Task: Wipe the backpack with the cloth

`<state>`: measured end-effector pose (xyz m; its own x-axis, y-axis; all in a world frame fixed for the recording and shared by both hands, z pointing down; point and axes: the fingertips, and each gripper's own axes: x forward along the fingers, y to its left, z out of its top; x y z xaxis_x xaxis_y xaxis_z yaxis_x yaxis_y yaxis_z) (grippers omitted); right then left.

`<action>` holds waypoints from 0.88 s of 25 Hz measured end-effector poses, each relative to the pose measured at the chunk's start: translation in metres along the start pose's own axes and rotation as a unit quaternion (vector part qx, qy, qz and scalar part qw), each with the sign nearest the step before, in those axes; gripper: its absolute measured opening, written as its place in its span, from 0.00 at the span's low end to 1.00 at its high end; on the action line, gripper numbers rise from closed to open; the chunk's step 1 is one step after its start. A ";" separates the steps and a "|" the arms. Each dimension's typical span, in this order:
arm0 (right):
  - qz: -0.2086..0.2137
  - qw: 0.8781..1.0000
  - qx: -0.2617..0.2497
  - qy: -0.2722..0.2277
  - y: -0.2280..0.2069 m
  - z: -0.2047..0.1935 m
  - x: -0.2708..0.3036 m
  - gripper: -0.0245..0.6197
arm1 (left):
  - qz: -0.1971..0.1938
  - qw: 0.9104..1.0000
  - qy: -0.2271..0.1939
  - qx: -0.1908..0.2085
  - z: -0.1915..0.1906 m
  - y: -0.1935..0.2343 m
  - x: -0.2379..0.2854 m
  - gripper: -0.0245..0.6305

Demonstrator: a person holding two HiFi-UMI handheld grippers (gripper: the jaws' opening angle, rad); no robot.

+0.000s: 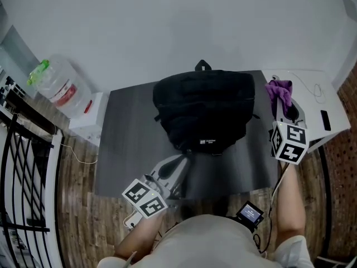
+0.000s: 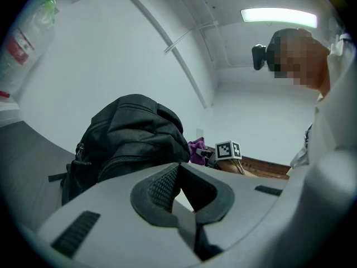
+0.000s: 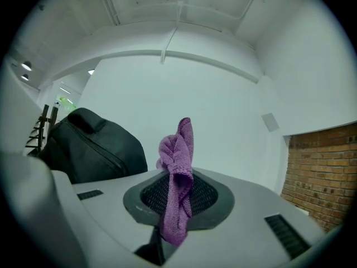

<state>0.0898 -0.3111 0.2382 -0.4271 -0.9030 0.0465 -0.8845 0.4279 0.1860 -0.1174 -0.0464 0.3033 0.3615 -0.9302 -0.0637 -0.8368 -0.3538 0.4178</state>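
- The backpack [image 1: 203, 110] is sitting in the middle of the mat [image 1: 128, 144], looking soft and bulky.
- The right gripper [image 1: 283, 106] is squeezing the purple cloth [image 1: 280, 91] at the backpack's 3 o'clock.
- The cloth is drooping, light and floppy, so pinching its middle is looking best.
- The left gripper [image 1: 179, 162] is pointing at the backpack's 7 o'clock edge, jaws pressed together, holding nothing.

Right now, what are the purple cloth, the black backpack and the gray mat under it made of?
The purple cloth looks like soft microfibre or terry, matte, with fine fuzzy loops. The black backpack is probably woven nylon or polyester, faintly shiny; it creases and has sewn zips. The gray mat may be rubber or foam, flat and matte; hard to tell.
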 end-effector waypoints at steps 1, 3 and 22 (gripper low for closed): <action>0.002 1.000 -0.002 -0.012 0.002 0.008 -0.005 0.13 | 0.000 1.000 0.000 0.000 0.000 0.001 -0.001 0.04; 0.008 0.999 -0.008 -0.037 0.011 0.026 -0.017 0.12 | 0.001 1.000 0.000 -0.001 0.001 0.003 -0.002 0.04; 0.227 0.961 0.019 -0.159 0.224 0.133 -0.094 0.13 | 0.011 1.000 -0.016 -0.005 0.014 0.020 -0.041 0.04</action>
<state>-0.0932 -0.1253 0.1451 -0.8013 -0.5679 -0.1880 -0.5966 0.7818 0.1813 -0.1550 -0.0165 0.3016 0.3298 -0.9404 -0.0825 -0.8399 -0.3322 0.4291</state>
